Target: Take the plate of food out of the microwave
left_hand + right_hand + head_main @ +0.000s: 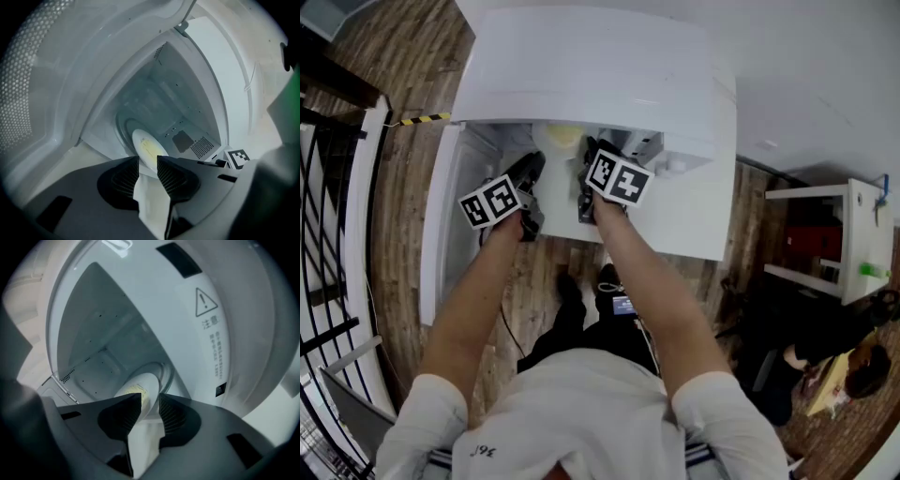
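Note:
The white microwave (600,75) stands open, and a white plate (562,137) with yellow food lies on the turntable (163,372) inside. My left gripper (532,169) reaches into the cavity at the plate's left side. In the left gripper view its jaws (148,158) stand apart, with the plate's (146,144) near rim showing in the gap just past the tips. My right gripper (586,157) reaches in at the plate's right side. It is open (150,397) too, with the plate's (140,385) rim showing between its tips. Neither pair of pads presses on the plate.
The microwave door (441,234) hangs open at the left. A white counter (698,220) runs under and right of the microwave. The cavity walls (187,93) close in around both grippers. A black railing (323,234) is far left, and a white shelf (825,234) and a seated person (853,370) are at the right.

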The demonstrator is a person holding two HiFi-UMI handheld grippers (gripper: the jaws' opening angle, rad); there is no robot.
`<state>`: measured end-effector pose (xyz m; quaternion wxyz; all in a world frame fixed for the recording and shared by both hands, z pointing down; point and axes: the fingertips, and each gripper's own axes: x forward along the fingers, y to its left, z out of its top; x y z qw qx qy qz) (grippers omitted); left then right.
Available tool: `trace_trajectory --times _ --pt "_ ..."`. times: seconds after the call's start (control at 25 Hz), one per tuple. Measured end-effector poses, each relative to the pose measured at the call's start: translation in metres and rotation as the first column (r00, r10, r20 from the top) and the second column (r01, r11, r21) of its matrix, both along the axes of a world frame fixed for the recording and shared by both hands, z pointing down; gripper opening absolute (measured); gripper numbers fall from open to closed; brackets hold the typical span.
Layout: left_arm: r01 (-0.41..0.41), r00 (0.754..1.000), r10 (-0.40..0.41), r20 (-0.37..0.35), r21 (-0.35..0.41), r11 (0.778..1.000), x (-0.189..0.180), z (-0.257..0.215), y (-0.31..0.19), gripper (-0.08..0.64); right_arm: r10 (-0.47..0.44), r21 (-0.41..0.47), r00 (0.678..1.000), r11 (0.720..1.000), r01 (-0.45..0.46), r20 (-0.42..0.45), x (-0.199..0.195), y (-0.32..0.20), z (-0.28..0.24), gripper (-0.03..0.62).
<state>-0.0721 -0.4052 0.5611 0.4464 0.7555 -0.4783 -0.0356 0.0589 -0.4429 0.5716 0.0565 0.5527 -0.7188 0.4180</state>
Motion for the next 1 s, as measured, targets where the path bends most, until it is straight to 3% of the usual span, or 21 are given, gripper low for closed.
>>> trace_trajectory --times 0.16,0.48,1.0 --pt "-0.003 1.0 0.003 0.018 -0.01 1.0 -0.003 0.005 -0.008 0.103 0.027 -0.015 0.997 0.999 -0.028 -0.066 -0.002 -0.005 0.007 0.102" --pt "-0.02 1.0 0.02 -0.008 -0.027 0.999 -0.002 0.016 -0.017 0.103 0.053 -0.057 0.997 0.997 -0.056 -0.06 -0.004 -0.012 0.017 0.121" --pt "-0.039 0.994 0.045 -0.103 0.063 0.997 0.004 0.008 -0.028 0.103 0.072 -0.09 0.994 0.994 -0.065 0.078 0.0 -0.009 0.016 0.081"
